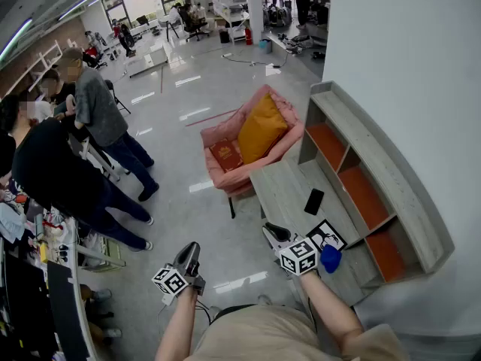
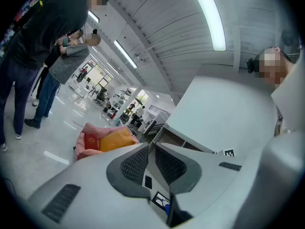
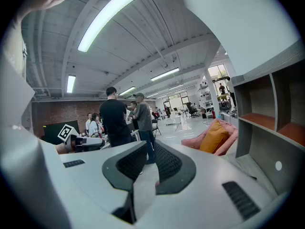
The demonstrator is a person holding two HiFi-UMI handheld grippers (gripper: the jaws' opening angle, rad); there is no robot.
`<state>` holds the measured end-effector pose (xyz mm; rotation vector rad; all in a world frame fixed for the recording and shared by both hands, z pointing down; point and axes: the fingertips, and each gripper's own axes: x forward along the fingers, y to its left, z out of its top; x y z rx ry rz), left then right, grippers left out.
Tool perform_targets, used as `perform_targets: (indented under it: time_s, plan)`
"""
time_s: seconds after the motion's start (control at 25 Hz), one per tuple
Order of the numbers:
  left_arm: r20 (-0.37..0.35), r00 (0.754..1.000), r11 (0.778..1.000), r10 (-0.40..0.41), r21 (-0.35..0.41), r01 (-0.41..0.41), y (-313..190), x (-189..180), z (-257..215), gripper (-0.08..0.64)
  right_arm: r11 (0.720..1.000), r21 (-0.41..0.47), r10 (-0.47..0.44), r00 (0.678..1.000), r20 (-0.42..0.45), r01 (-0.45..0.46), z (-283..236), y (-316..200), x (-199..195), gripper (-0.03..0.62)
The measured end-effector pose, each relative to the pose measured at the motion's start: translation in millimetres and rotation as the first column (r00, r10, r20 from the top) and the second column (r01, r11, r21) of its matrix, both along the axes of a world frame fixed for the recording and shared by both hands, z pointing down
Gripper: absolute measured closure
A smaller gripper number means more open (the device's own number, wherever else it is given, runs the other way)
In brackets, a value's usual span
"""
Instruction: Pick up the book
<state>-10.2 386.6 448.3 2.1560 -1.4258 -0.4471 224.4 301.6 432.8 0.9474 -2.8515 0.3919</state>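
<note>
The book lies far off on the pink chair. We haven't started. Our left gripper and right gripper are squeezed together, holding nothing. Next we should walk closer and spread one.

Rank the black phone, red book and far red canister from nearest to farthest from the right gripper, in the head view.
1. Black phone, on the grey table just ahead of the right gripper.
2. Red book, on the pink chair beyond the table.
3. Red canister, far across the floor by the pillar.
</note>
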Motion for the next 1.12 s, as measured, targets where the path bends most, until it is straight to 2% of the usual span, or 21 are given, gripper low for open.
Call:
perform_targets:
  time_s: [0.16,0.24,0.32,0.56,0.96,1.12]
  plan:
    - [-0.015,1.0,1.0,-0.014,-0.014,0.014,16.3,2.2,3.0,0.528,0.997,-0.078,-0.018,0.997,0.079,0.025,1.1,11.5,-0.4,0.53]
    - [-0.013,1.0,1.0,-0.019,-0.011,0.019,16.2,0.4,4.9,0.528,0.992,-0.114,-0.047,0.992,0.121,0.061,-0.5,11.6,-5.3,0.412]
    - [-0.013,1.0,1.0,-0.022,-0.008,0.021,13.3,-0.4,5.2,0.528,0.989,-0.125,-0.061,0.989,0.133,0.078,-0.5,8.4,-8.2,0.383]
    - [-0.028,0.999,1.0,-0.018,-0.022,0.017,23.7,-0.3,6.5,0.517,0.985,-0.153,-0.055,0.987,0.15,0.078,4.2,19.5,-7.9,0.372]
    - [-0.002,1.0,1.0,-0.024,-0.004,0.024,4.5,-6.6,4.1,0.508,0.989,-0.112,-0.08,0.987,0.138,0.095,-3.3,2.1,-15.7,0.37]
    - [0.006,1.0,1.0,-0.02,-0.016,0.02,1.8,0.6,1.8,0.502,0.985,-0.128,-0.087,0.979,0.185,0.111,-8.4,-1.7,-16.7,0.37]
